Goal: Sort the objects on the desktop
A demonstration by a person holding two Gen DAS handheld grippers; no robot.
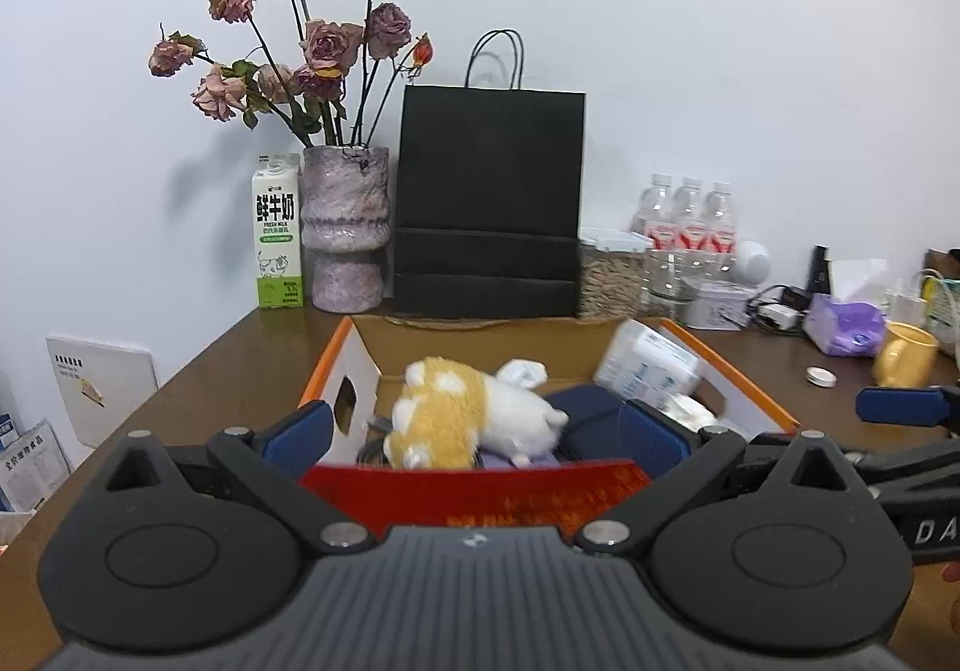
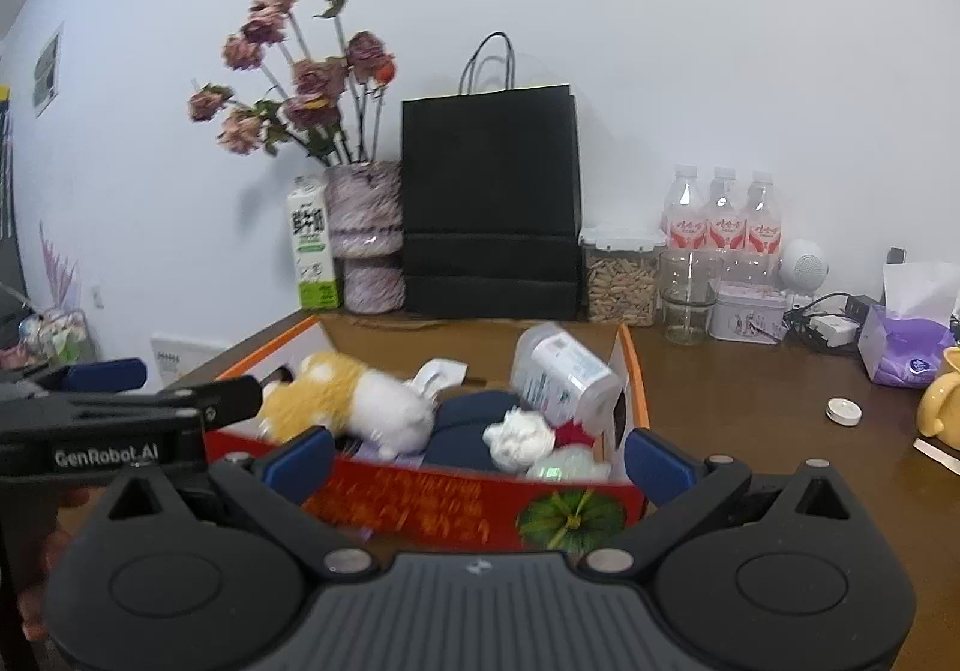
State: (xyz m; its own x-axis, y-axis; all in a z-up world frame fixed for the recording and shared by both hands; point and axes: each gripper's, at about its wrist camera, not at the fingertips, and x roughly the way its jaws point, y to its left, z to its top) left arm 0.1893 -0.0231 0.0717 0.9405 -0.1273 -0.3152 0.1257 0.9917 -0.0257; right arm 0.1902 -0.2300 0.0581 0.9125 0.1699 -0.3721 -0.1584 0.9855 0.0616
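Note:
A cardboard box point(image 1: 336, 353) point(image 2: 636, 371) with orange rims and a red front wall stands on the brown desk. Inside lie an orange-and-white plush toy point(image 1: 456, 407) point(image 2: 372, 407), a white plastic container point(image 1: 648, 365) point(image 2: 564, 371) tipped on its side, a crumpled white tissue point(image 2: 519, 434) and a navy item point(image 1: 594, 419). My left gripper point(image 1: 474, 431) hangs open over the box's near edge, its blue pads touching nothing. My right gripper point(image 2: 480, 461) is open too, just before the red wall. Each view shows the other gripper's blue finger point(image 1: 900, 407) point(image 2: 102, 374) alongside.
Along the back wall stand a milk carton point(image 1: 276, 233), a vase of dried roses point(image 1: 345, 227), a black paper bag point(image 1: 489, 203), a snack jar point(image 2: 621, 275), water bottles point(image 2: 723, 215) and a tin point(image 2: 750, 314). At the right are a purple tissue pack point(image 2: 906, 347), a yellow mug point(image 1: 903, 356) and a small lid point(image 2: 843, 410).

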